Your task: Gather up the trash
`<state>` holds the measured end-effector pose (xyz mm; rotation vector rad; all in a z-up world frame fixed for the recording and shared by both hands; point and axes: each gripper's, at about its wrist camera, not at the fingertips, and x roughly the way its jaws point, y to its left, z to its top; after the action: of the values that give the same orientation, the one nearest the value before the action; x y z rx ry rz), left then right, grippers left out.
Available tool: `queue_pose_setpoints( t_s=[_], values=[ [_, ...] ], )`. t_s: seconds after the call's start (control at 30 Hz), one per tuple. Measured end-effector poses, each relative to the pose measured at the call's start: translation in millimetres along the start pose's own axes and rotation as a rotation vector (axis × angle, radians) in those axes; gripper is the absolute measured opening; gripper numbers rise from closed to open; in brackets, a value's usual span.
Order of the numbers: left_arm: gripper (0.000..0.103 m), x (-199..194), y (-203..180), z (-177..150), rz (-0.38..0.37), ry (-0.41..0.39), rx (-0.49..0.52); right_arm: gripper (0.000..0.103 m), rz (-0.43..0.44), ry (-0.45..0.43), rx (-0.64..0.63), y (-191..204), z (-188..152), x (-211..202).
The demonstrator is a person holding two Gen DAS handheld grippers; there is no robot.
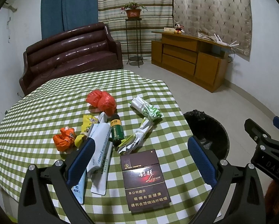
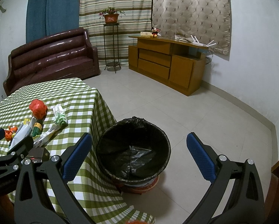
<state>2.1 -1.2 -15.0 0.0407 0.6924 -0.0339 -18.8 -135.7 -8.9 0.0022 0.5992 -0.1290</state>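
Trash lies on the green checked table [image 1: 36,115]: a dark cigarette pack [image 1: 144,179], a white milk-powder pouch [image 1: 100,149], a green bottle [image 1: 117,130], crumpled white-green paper [image 1: 146,108], a red plastic bag [image 1: 102,100] and an orange wrapper [image 1: 63,139]. My left gripper [image 1: 142,153] is open above the table, with the cigarette pack between its fingers. My right gripper [image 2: 139,149] is open and empty above the black-lined trash bin [image 2: 133,147] on the floor beside the table. The bin also shows in the left wrist view [image 1: 210,132].
A brown sofa [image 1: 70,56] stands behind the table. A wooden cabinet [image 2: 167,61] and a plant stand [image 2: 111,43] are against the far wall. Tiled floor [image 2: 204,112] lies right of the bin.
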Motion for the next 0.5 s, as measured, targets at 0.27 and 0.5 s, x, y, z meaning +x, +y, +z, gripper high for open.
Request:
queue_pose_setpoints(
  t_s=[0.27, 0.5],
  values=[
    [0.096, -2, 11, 3, 0.004, 0.009, 0.004, 0.098, 0.027, 0.026, 0.0, 8, -7, 6],
    [0.073, -2, 47, 0, 0.054, 0.025, -0.021, 0.086, 0.071, 0.069, -0.026, 28, -10, 12]
  ],
)
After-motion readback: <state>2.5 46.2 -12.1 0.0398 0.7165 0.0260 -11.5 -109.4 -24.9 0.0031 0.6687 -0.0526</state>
